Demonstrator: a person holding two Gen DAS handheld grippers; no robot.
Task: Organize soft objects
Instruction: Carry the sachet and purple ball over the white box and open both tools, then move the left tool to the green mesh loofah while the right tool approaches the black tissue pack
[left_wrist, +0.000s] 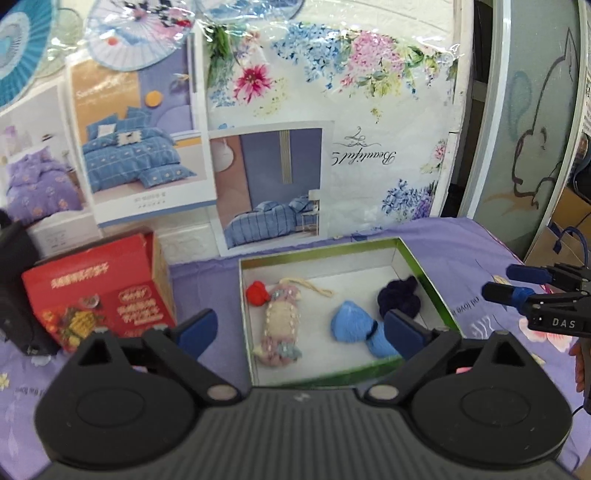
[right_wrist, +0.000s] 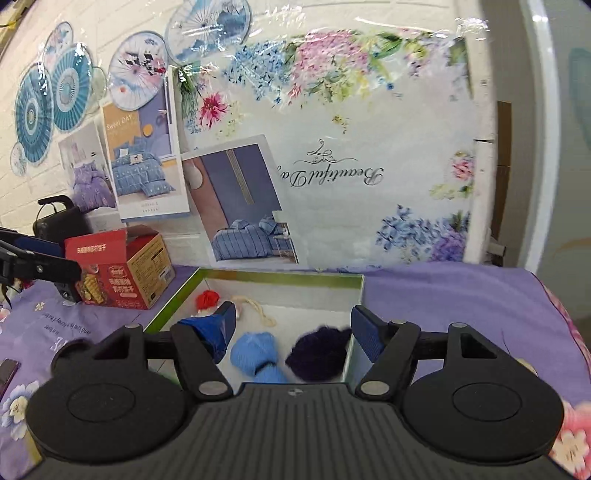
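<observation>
A shallow green-rimmed box (left_wrist: 424, 275) sits on the purple floral cloth (left_wrist: 207, 280), holding four soft things. The knitted candy-shaped toy (left_wrist: 279, 325) lies with its long axis running near to far, cord end pointing away. Beside it sit a red pompom (left_wrist: 257, 292), a light blue yarn bundle (left_wrist: 351, 325) and a dark navy one (left_wrist: 399, 295). The left gripper (left_wrist: 301, 328) hovers with fingers spread wide, empty. The right gripper (right_wrist: 293, 328) is also open, seemingly holding nothing.

Each hand-held gripper (left_wrist: 299, 328) is black ribbed plastic with blue pads (left_wrist: 197, 328) and silver pivot screws (left_wrist: 221, 391).
</observation>
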